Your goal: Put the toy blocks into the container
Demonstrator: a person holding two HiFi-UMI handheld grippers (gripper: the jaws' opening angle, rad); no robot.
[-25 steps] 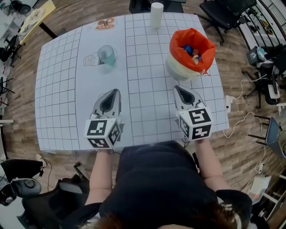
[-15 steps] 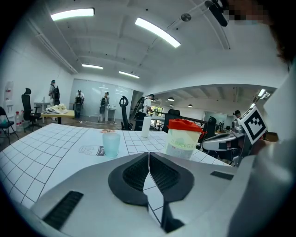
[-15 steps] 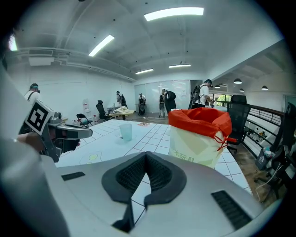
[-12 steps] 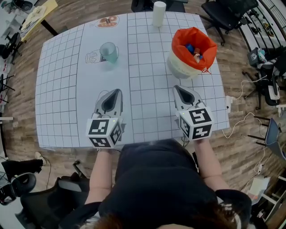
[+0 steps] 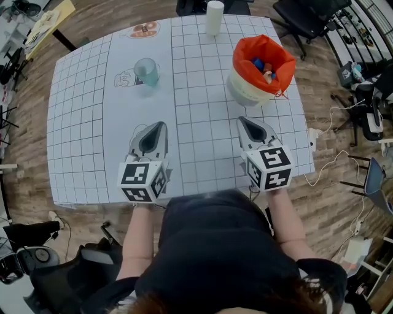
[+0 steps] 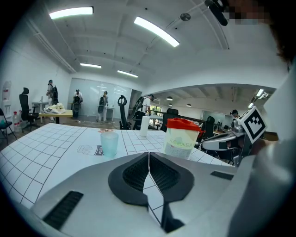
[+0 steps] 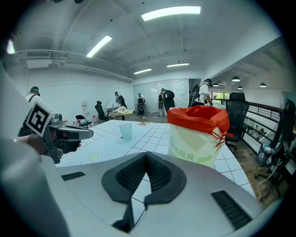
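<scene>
The container (image 5: 258,76) is a pale tub with an orange-red cloth liner, standing at the table's far right; several coloured toy blocks (image 5: 263,67) lie inside it. It also shows in the left gripper view as the container (image 6: 181,139) and close ahead in the right gripper view as the container (image 7: 198,138). My left gripper (image 5: 161,126) rests near the front edge, left of centre, shut and empty. My right gripper (image 5: 241,120) rests at the front right, just short of the tub, shut and empty.
A translucent teal cup (image 5: 147,72) stands on a printed mark at the far left-centre. A white cylinder (image 5: 214,18) stands at the far edge. A round picture (image 5: 143,29) lies near the far left. Office chairs and cables surround the gridded table (image 5: 202,135).
</scene>
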